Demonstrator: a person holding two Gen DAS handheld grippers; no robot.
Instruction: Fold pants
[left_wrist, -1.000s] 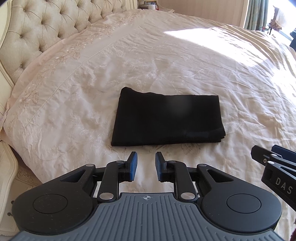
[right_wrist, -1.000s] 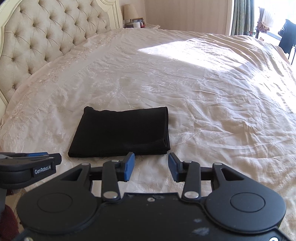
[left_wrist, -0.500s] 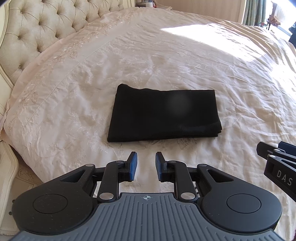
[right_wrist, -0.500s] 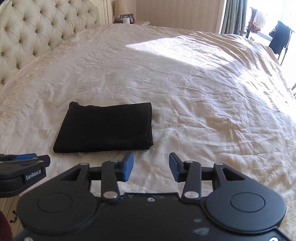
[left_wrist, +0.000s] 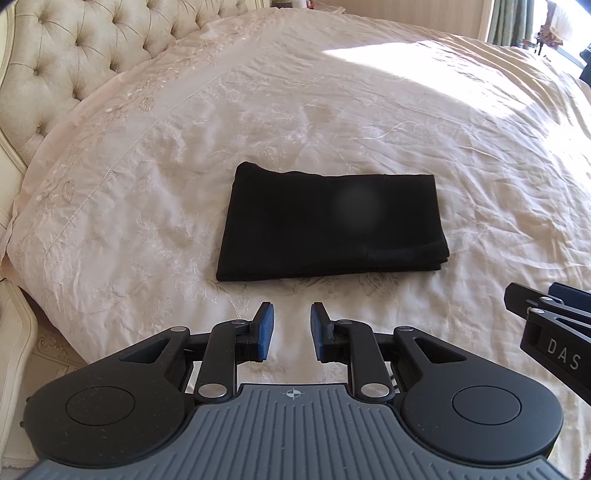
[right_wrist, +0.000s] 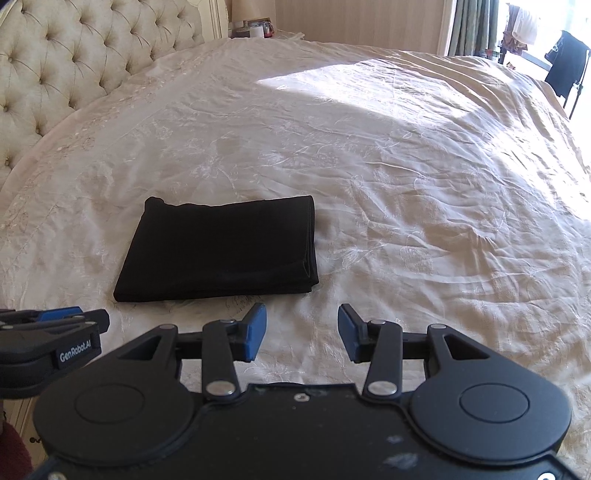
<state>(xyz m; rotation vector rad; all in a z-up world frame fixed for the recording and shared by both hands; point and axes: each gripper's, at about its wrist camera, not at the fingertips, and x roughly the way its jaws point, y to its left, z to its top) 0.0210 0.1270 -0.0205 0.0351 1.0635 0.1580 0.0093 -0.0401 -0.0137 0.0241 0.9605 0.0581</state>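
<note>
1. On the bed (left_wrist: 369, 110), a wrinkled cream bedspread is seen.
2. Black pants (left_wrist: 328, 225) are laid there, folded into a flat rectangle.
3. Left gripper (left_wrist: 288, 330) and right gripper (right_wrist: 298, 330) are held short of them, jaws spread, nothing pinched.

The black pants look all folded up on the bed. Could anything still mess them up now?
Maybe two things. The folded black pants lie close in front of both tongs, left and right, which are open and empty; a careless forward nudge could push the stack apart. Also, the layers at the right edge look loose, and the cream bedspread is wrinkled and soft, so the fold might slump open.
</note>
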